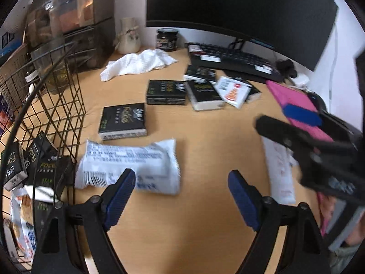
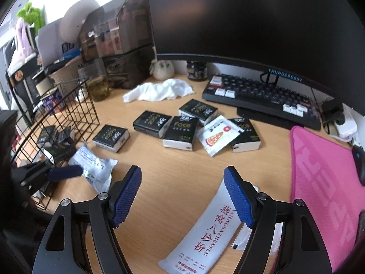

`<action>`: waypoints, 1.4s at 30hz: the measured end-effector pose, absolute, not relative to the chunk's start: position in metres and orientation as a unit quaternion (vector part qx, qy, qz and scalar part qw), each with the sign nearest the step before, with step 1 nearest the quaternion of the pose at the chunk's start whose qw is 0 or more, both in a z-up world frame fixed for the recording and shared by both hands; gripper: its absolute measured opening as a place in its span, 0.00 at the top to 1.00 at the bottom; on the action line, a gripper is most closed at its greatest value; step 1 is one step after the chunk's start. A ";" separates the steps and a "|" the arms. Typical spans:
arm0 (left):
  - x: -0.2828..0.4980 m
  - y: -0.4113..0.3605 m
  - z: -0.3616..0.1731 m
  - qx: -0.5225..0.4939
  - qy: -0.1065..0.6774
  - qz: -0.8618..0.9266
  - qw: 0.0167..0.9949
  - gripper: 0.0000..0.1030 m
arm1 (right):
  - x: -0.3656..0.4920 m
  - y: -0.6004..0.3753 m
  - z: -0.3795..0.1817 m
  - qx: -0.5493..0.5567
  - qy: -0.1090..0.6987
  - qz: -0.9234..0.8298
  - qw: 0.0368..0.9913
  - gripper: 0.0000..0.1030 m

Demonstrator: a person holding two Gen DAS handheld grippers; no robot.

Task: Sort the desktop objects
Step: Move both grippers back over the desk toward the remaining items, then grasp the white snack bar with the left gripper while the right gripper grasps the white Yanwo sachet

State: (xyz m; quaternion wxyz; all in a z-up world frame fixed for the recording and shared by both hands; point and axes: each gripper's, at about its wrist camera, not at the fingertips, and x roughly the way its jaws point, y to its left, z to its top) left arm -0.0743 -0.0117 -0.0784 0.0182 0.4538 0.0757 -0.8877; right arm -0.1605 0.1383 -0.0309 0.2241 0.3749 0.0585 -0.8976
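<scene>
Several black "Face" tissue packs (image 2: 180, 132) lie mid-desk, one (image 1: 123, 121) nearer the black wire basket (image 1: 57, 105), which holds more packs (image 1: 43, 166). A white printed packet (image 1: 130, 169) lies by the basket, just ahead of my open left gripper (image 1: 180, 196). A white pizza sachet (image 2: 216, 134) lies among the packs. A long white sachet with red characters (image 2: 205, 233) lies under my open right gripper (image 2: 182, 196). The right gripper also shows in the left wrist view (image 1: 296, 125), and the left gripper's fingertip (image 2: 66, 171) shows in the right wrist view, over the printed packet (image 2: 95, 166).
A monitor (image 2: 251, 18), keyboard (image 2: 262, 96), dark jar (image 2: 197, 70) and white cloth (image 2: 159, 90) stand at the back. A pink mouse mat (image 2: 324, 182) with a mouse (image 2: 359, 162) lies right. Dark storage boxes (image 2: 123, 41) stand behind the basket.
</scene>
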 end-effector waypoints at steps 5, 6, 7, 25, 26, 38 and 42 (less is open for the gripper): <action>-0.086 -0.021 -0.092 0.472 0.102 -0.876 0.015 0.18 | -0.165 0.144 -0.033 0.377 0.052 -0.898 0.220 0.28; -0.088 -0.021 -0.096 0.478 0.115 -0.871 0.002 0.18 | -0.165 0.146 -0.033 0.377 0.050 -0.898 0.220 0.28; -0.089 -0.018 -0.097 0.479 0.119 -0.870 -0.006 0.17 | -0.166 0.148 -0.033 0.377 0.047 -0.898 0.221 0.28; -0.120 -0.029 -0.082 0.435 0.075 -0.895 0.065 0.16 | -0.170 0.168 -0.030 0.373 0.019 -0.900 0.225 0.28; -0.120 -0.030 -0.082 0.433 0.073 -0.896 0.065 0.16 | -0.171 0.168 -0.031 0.375 0.018 -0.899 0.225 0.28; -0.110 0.010 -0.075 0.433 0.066 -0.898 -0.035 0.16 | -0.170 0.171 -0.032 0.375 0.011 -0.899 0.227 0.28; -0.109 -0.004 -0.065 0.421 0.058 -0.905 0.005 0.15 | -0.170 0.174 -0.031 0.375 0.002 -0.899 0.227 0.28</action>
